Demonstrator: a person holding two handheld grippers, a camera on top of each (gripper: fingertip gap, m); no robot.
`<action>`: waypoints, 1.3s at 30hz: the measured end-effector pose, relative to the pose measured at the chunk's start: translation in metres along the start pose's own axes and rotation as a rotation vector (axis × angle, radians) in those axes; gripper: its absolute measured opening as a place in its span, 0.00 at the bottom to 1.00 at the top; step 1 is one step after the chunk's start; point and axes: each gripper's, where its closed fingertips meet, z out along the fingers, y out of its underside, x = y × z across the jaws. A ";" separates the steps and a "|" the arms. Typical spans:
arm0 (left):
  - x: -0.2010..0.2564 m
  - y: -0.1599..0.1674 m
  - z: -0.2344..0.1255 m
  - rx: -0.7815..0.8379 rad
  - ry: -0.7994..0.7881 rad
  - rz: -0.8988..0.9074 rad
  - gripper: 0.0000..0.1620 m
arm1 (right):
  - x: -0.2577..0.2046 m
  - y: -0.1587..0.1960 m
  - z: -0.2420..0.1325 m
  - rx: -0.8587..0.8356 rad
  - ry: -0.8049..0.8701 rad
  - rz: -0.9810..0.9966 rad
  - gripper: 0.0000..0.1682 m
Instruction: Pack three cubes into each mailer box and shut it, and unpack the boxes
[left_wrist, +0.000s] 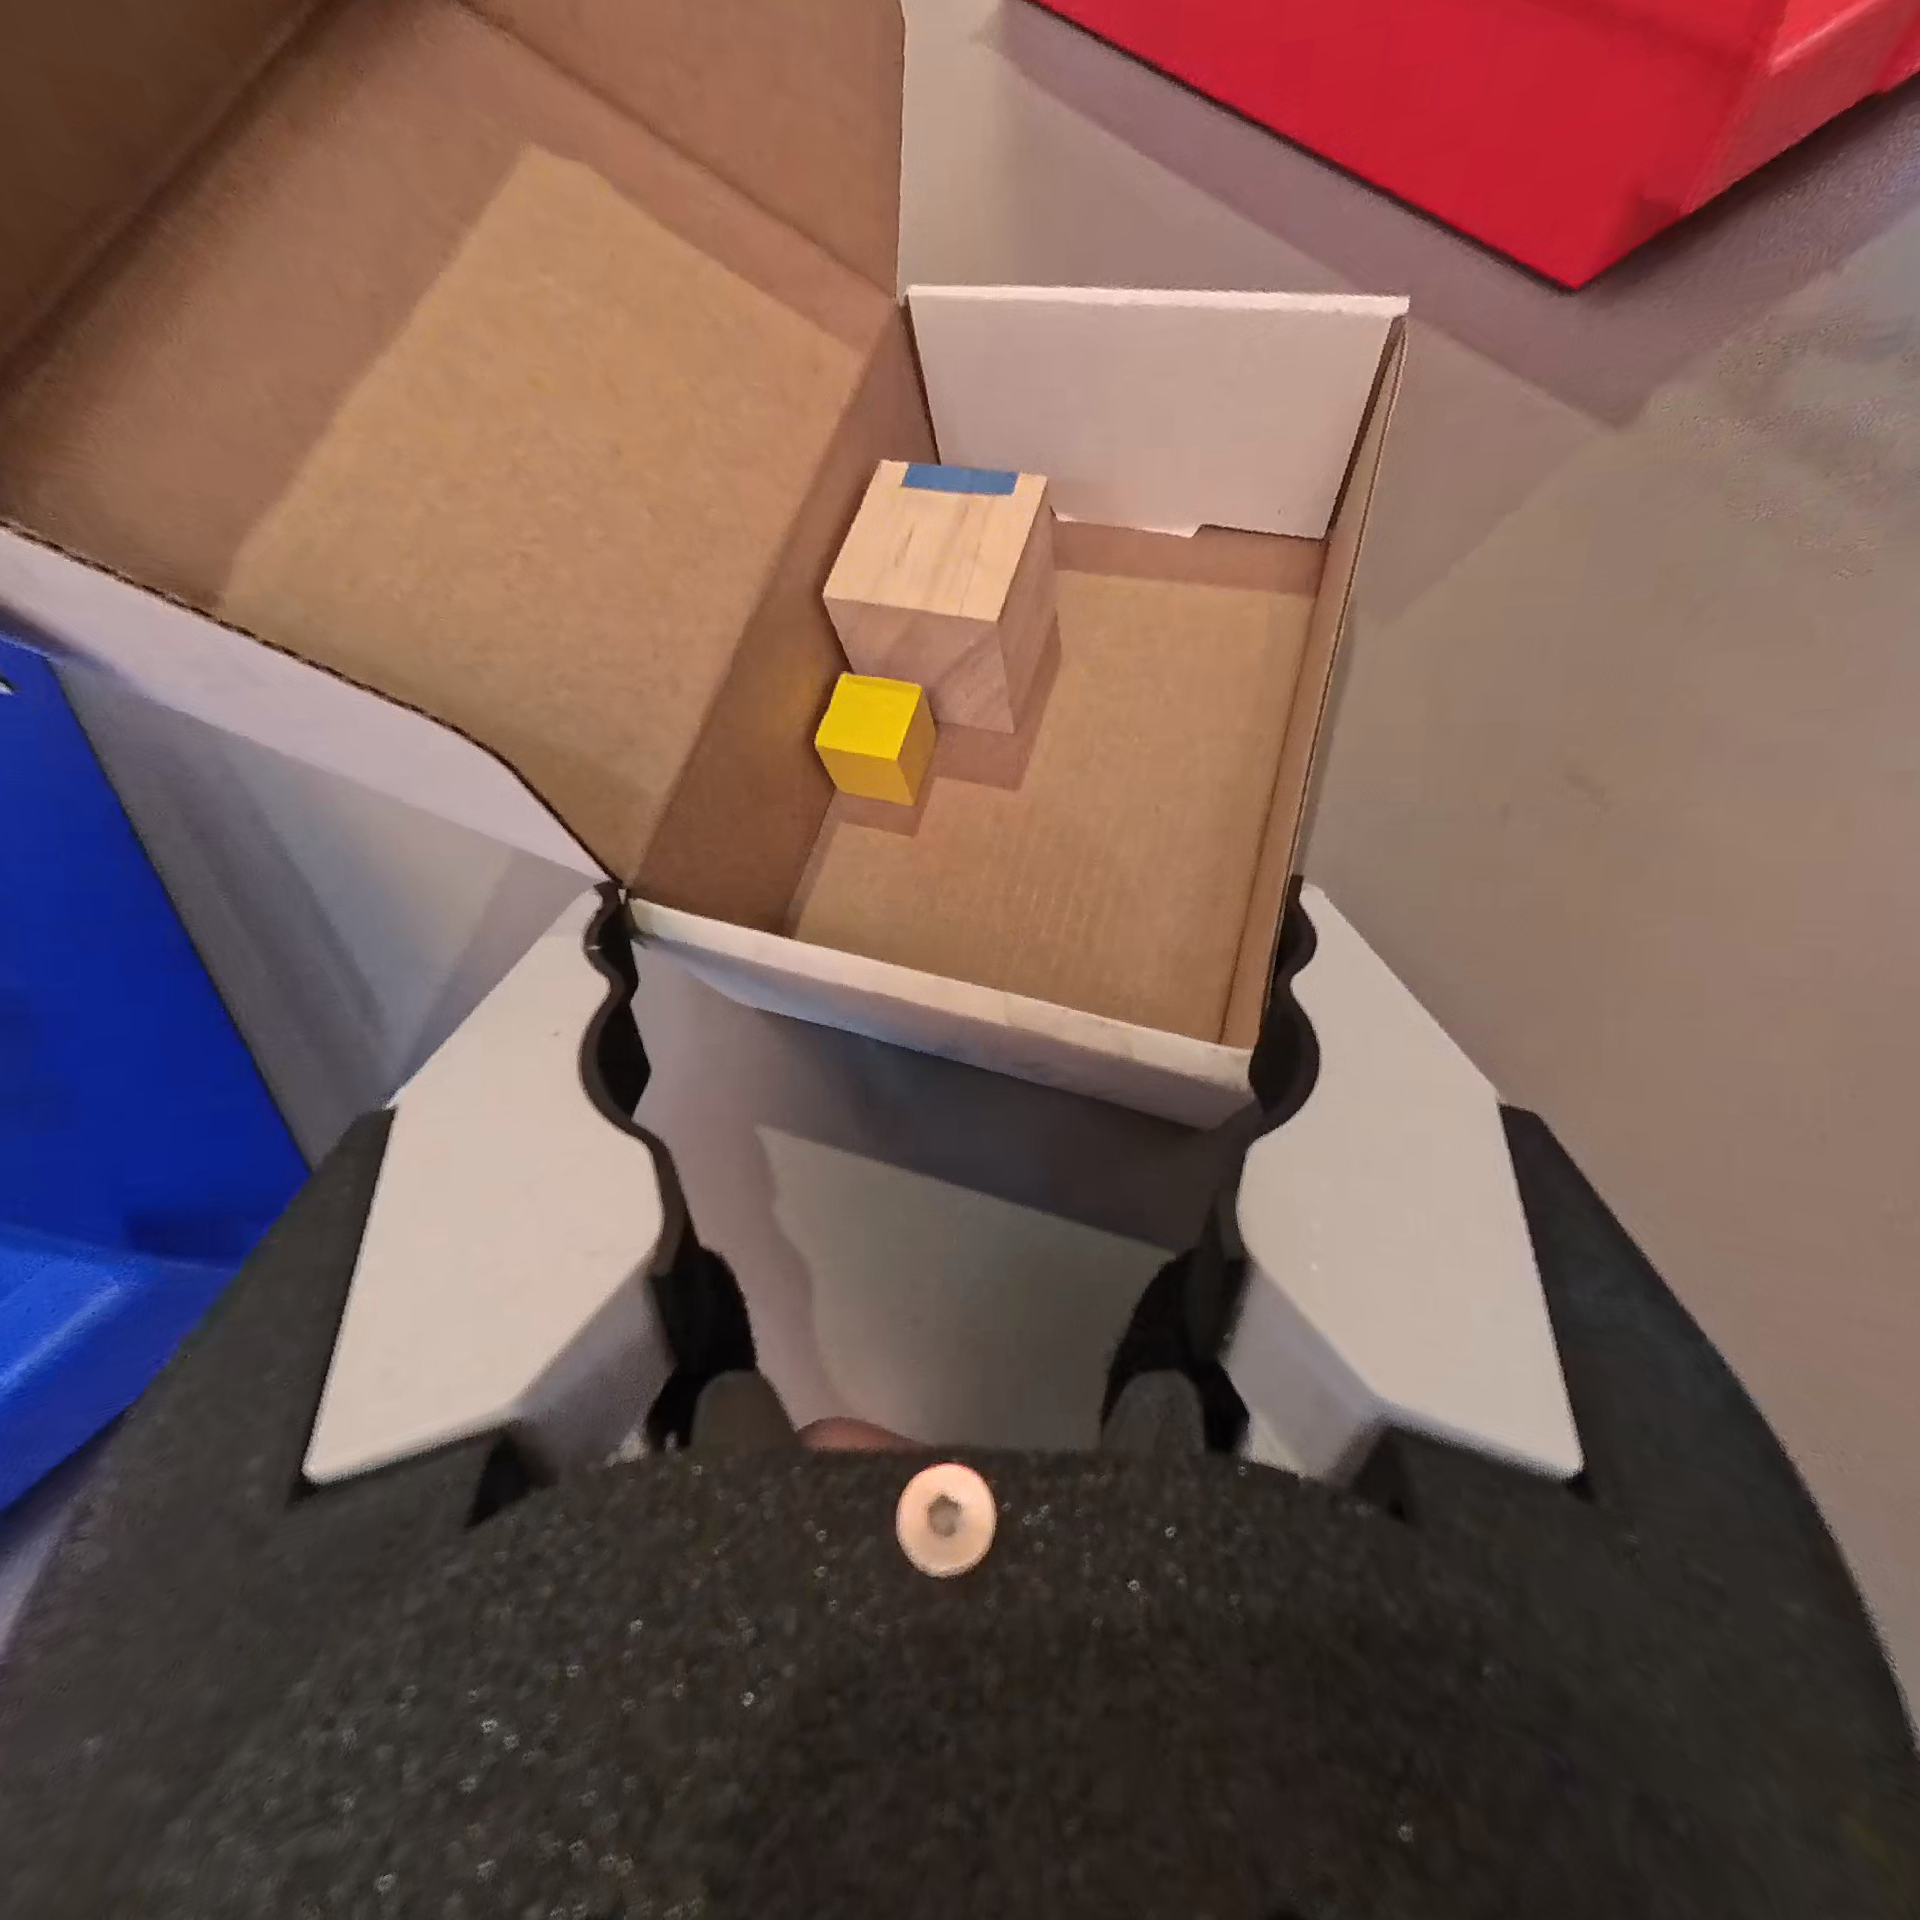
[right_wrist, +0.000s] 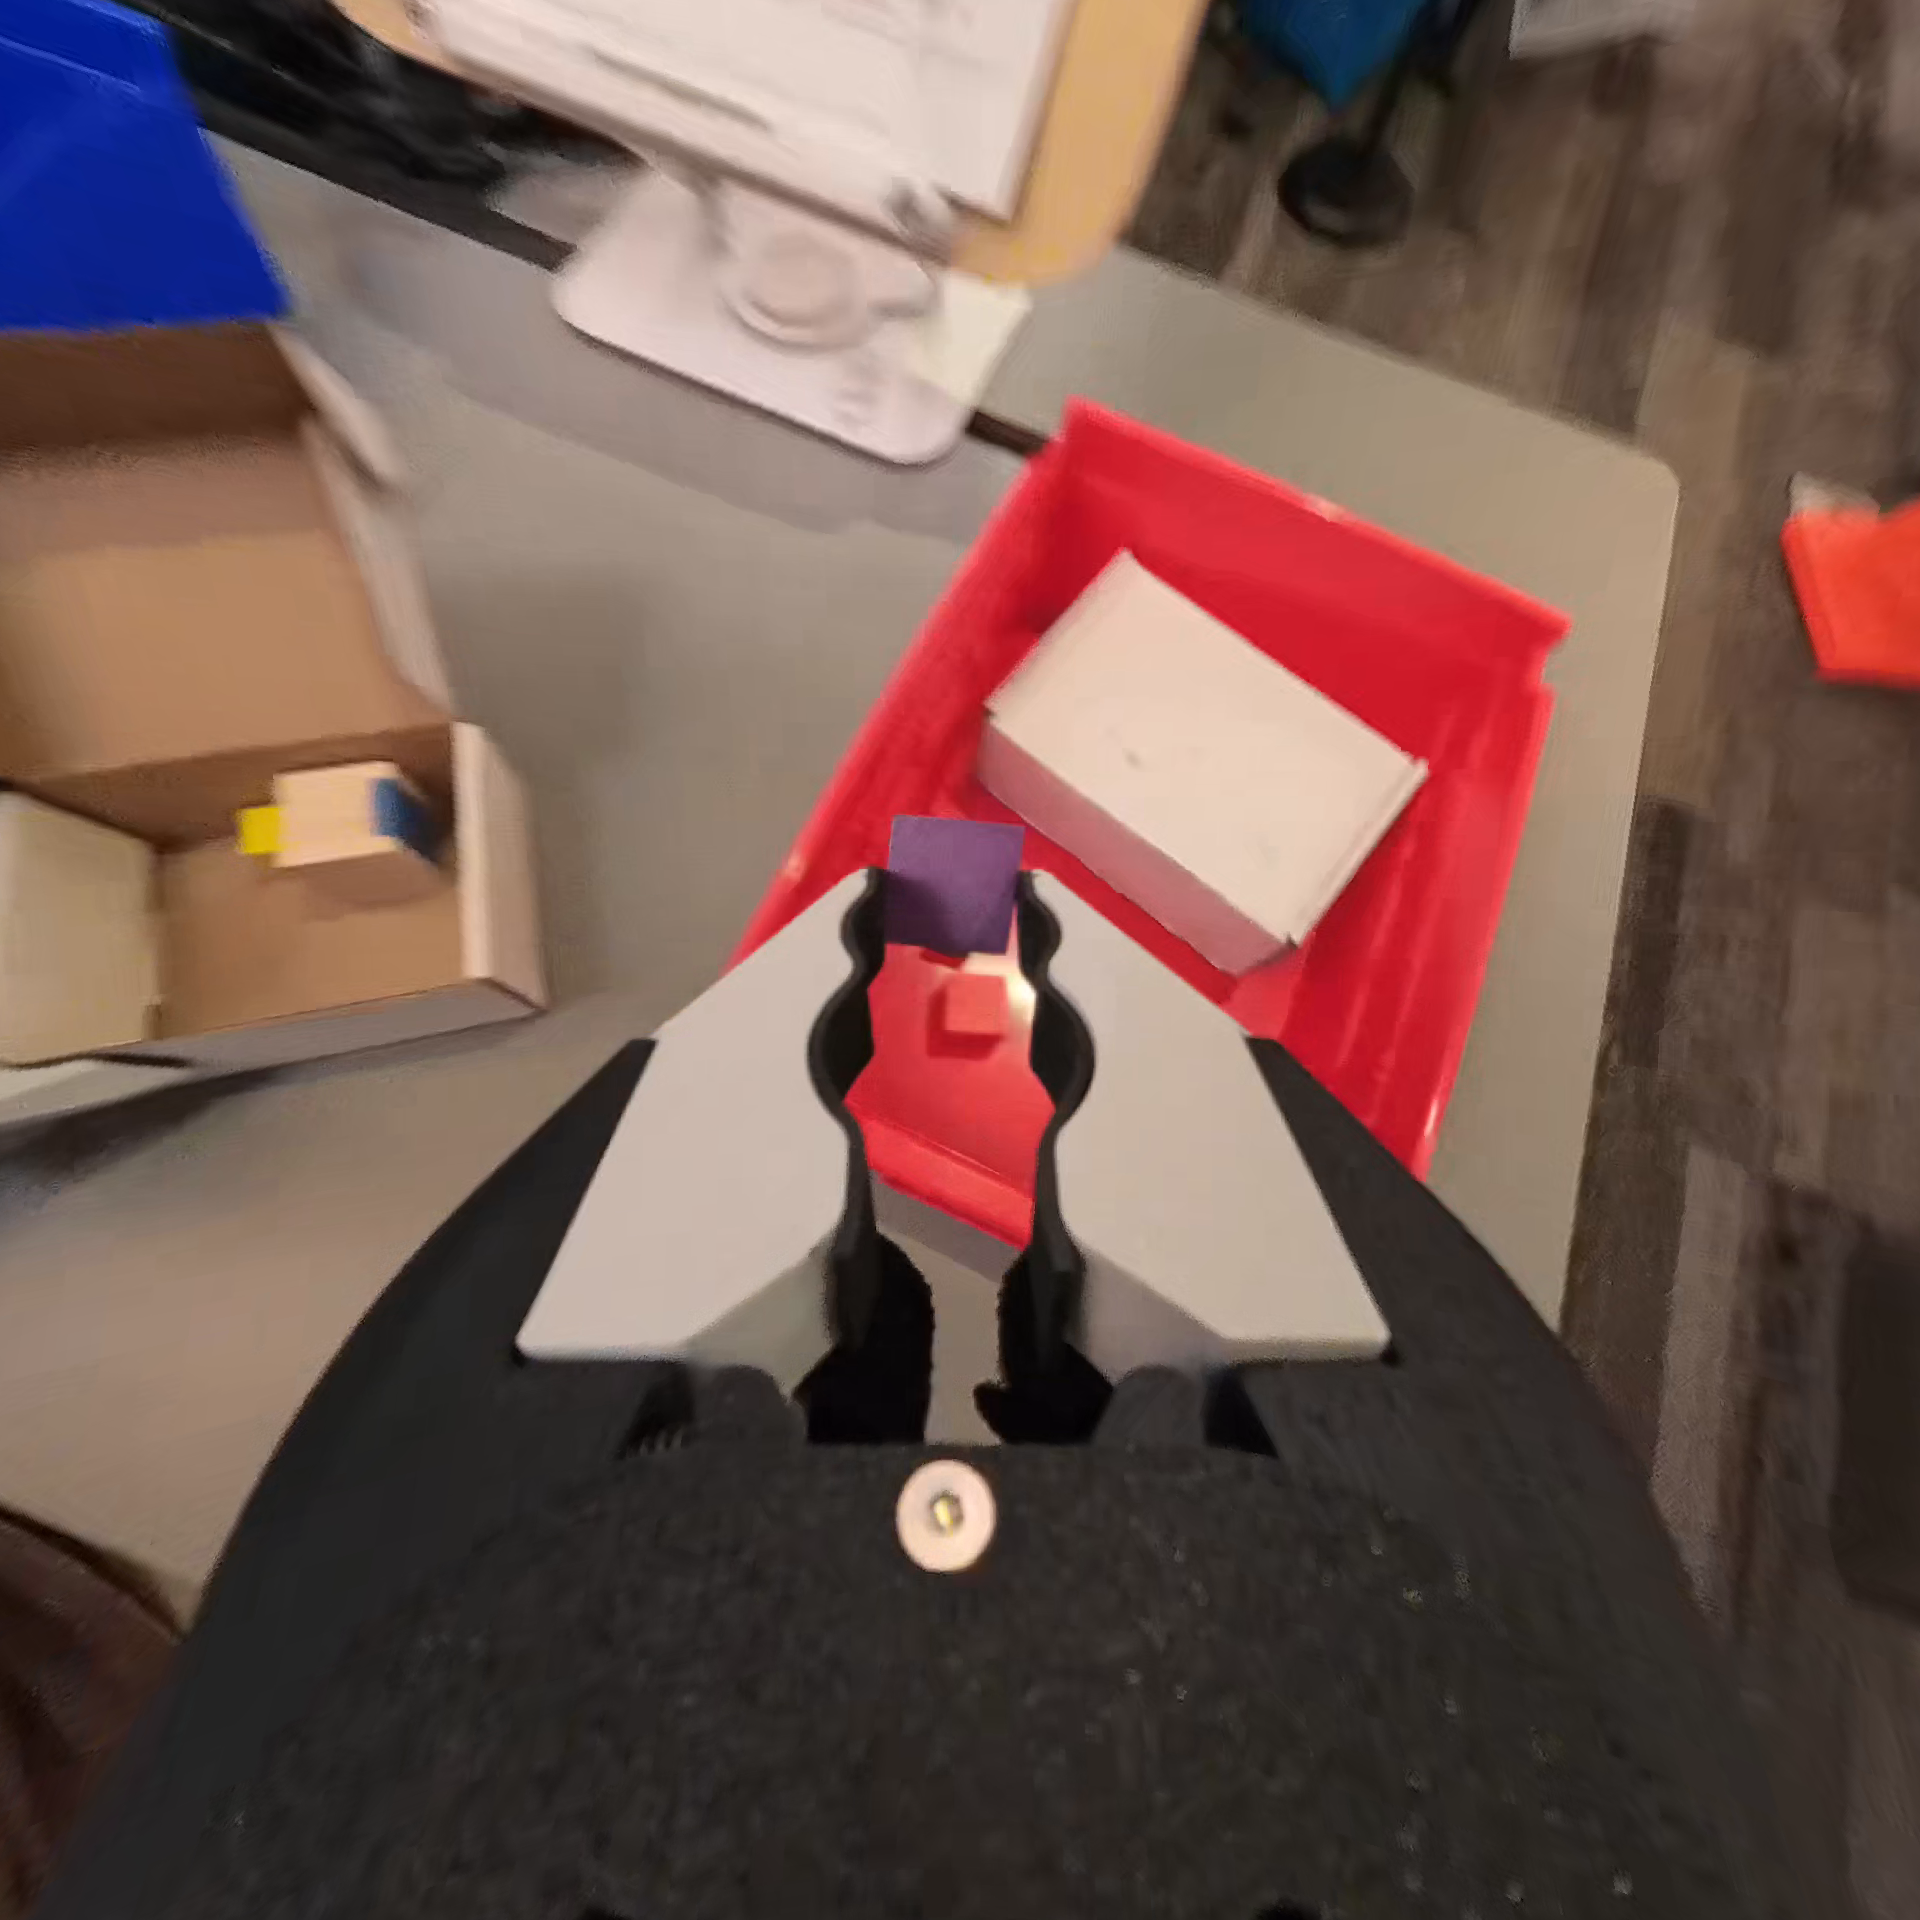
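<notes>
While our left gripper (left_wrist: 951, 997) spans the near wall of the open mailer box (left_wrist: 1288, 727), holding a wooden cube (left_wrist: 935, 582) and yellow cube (left_wrist: 873, 738), our right gripper (right_wrist: 951, 904) clamps a purple cube (right_wrist: 954, 883) above the red bin (right_wrist: 1403, 831).

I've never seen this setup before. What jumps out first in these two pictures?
A purple cube pinched at the tips of the right gripper, above a bright red bin holding a shut white box. The left gripper straddles an open mailer box with a wooden cube and yellow cube inside.

open mailer box (left_wrist: 1039, 935): wooden cube (left_wrist: 940, 582), yellow cube (left_wrist: 873, 738) inside | purple cube (right_wrist: 954, 883) gripped
</notes>
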 end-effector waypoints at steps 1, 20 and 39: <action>0.000 0.000 0.000 0.000 0.000 0.000 0.73 | 0.013 0.014 0.016 -0.038 -0.012 0.041 0.14; 0.001 0.000 0.000 0.002 0.027 0.027 0.73 | 0.055 0.096 0.150 -0.421 -0.004 0.044 0.19; 0.001 -0.001 0.001 0.001 0.020 0.024 0.73 | -0.233 0.056 0.129 -0.257 -0.282 -0.163 0.33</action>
